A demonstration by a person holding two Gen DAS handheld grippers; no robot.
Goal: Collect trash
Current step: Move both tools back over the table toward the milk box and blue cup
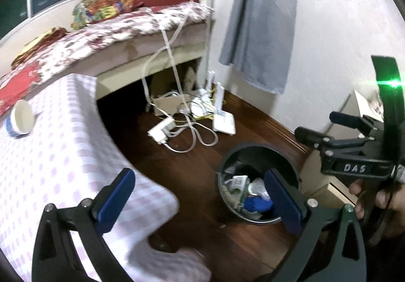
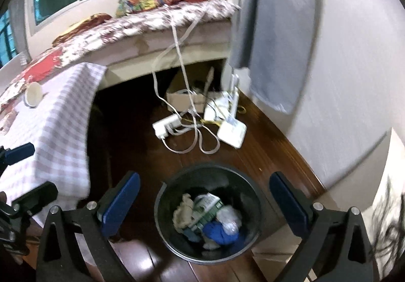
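A black trash bin (image 2: 162,195) stands on the dark wood floor, holding a blue crumpled item (image 2: 220,231), a green-and-white packet (image 2: 207,208), beige paper and clear plastic. My right gripper (image 2: 206,206) hovers above the bin, open wide, with nothing between its blue pads (image 2: 121,206). The left wrist view has the bin (image 1: 255,146) low and right of centre. There my left gripper (image 1: 200,198) is open and empty, beside the table's corner. The right gripper (image 1: 321,126) shows at the right edge, held by a hand. A white paper cup (image 1: 21,118) lies on its side on the checked tablecloth (image 1: 76,145).
A bed (image 1: 141,28) with a floral cover stands behind the table. On the floor beyond the bin lie a power strip (image 2: 167,127), tangled white cables and a router (image 2: 233,133). Cardboard boxes (image 1: 326,180) stand right of the bin, against the wall and a grey curtain (image 1: 260,28).
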